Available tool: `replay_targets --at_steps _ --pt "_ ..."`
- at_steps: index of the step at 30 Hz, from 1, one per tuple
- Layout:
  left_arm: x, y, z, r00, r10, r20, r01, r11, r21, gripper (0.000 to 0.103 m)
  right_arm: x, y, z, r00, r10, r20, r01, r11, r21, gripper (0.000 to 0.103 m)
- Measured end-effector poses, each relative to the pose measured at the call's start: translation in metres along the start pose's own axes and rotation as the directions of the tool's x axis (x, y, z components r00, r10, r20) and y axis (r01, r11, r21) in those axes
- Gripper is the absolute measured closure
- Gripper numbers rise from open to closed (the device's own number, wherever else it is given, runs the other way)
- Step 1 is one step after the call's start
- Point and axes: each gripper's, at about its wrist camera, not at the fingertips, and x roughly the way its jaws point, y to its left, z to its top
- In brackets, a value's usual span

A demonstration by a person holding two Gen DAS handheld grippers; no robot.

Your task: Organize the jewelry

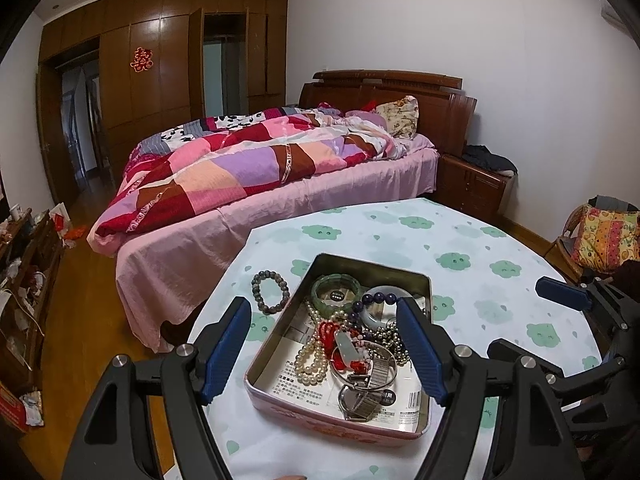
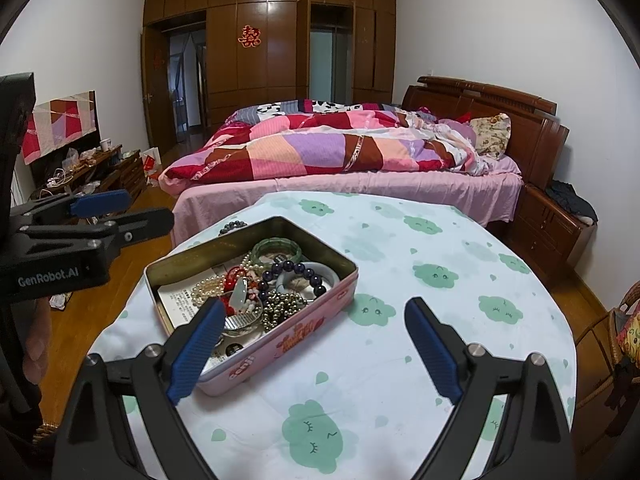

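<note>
Left tongs (image 1: 324, 354) released, straddling the near end of the pink tin (image 1: 320, 426) on the desk (image 1: 460, 240); jewelry heaped inside, long axis running away. Stray bead bracelet (image 1: 270, 289) left of tin. Right tongs (image 2: 316, 350) released, farther right.

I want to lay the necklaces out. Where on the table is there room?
The cloth right of the tin is bare, out to the table's far edge by the bed. The near strip in front of the tin is bare too. Left of the tin is narrow, and a grey bracelet lies there. Inside the tin it is crowded with tangled beads.
</note>
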Motion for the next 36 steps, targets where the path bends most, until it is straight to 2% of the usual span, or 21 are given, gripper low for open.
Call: replay_targets --at_steps 1,3,19,36 --pt "0.000 0.000 0.000 1.000 0.006 -0.001 -0.006 1.000 0.002 0.017 0.000 0.000 0.000 1.000 -0.001 0.000 0.001 1.000 0.000 0.010" --pt "0.001 -0.001 0.000 1.000 0.015 -0.001 -0.015 1.000 0.004 0.015 0.000 0.000 0.000 1.000 -0.001 -0.001 0.001 1.000 0.000 0.010" --pt "0.003 -0.002 0.000 0.998 0.055 0.002 -0.055 0.998 0.018 0.013 0.000 -0.001 -0.005 1.000 0.001 -0.005 -0.001 1.000 -0.004 0.009" --pt "0.006 -0.005 -0.004 0.999 0.044 0.006 -0.044 0.998 0.037 0.012 0.006 0.001 -0.010 1.000 -0.001 -0.018 0.001 1.000 -0.002 0.009"
